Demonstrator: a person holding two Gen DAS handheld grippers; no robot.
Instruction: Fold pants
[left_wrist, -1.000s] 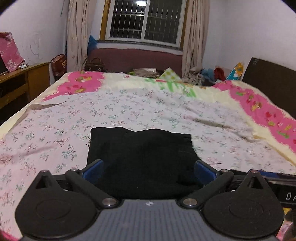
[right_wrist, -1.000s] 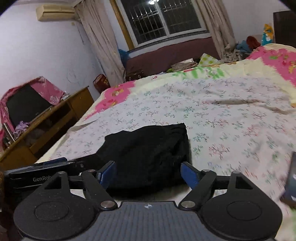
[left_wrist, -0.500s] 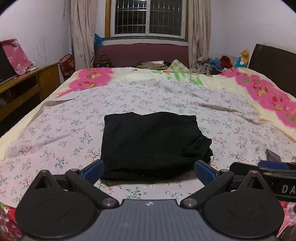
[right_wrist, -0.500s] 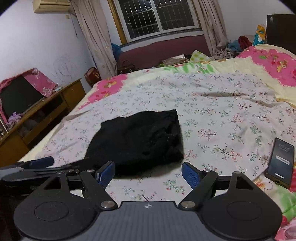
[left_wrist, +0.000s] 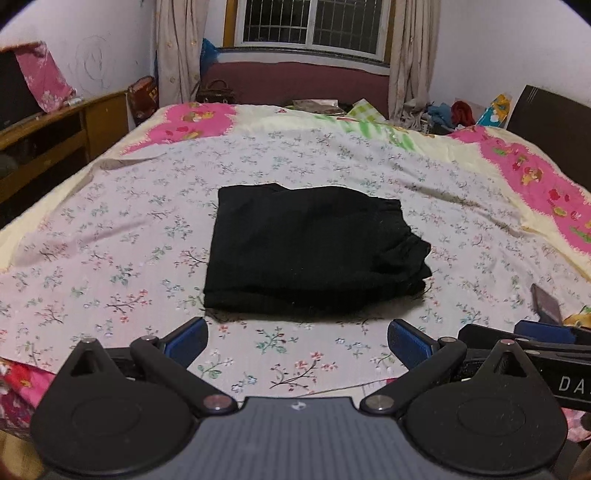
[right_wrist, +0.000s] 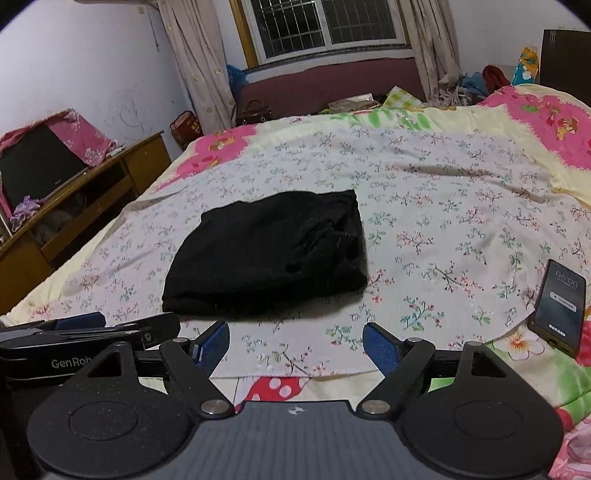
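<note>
Black pants (left_wrist: 310, 251) lie folded into a compact rectangle on the flowered sheet of the bed (left_wrist: 110, 236); they show again in the right wrist view (right_wrist: 266, 254). My left gripper (left_wrist: 297, 341) hovers open over the sheet, just short of the pants' near edge, with nothing between its blue pads. Beside it, my right gripper (right_wrist: 295, 343) is also open and empty, back from the pants near the sheet's front hem. Each gripper's body shows at the edge of the other's view.
A phone (right_wrist: 559, 304) with a lit screen lies on the bed at the right, also seen in the left wrist view (left_wrist: 546, 304). A wooden desk (right_wrist: 74, 206) stands along the left wall. Bags and clutter (left_wrist: 443, 114) pile up under the window beyond the bed.
Both grippers have drawn back from the folded pants toward the bed's near edge. The pants now lie clear of the pads, and the phone has come into view.
</note>
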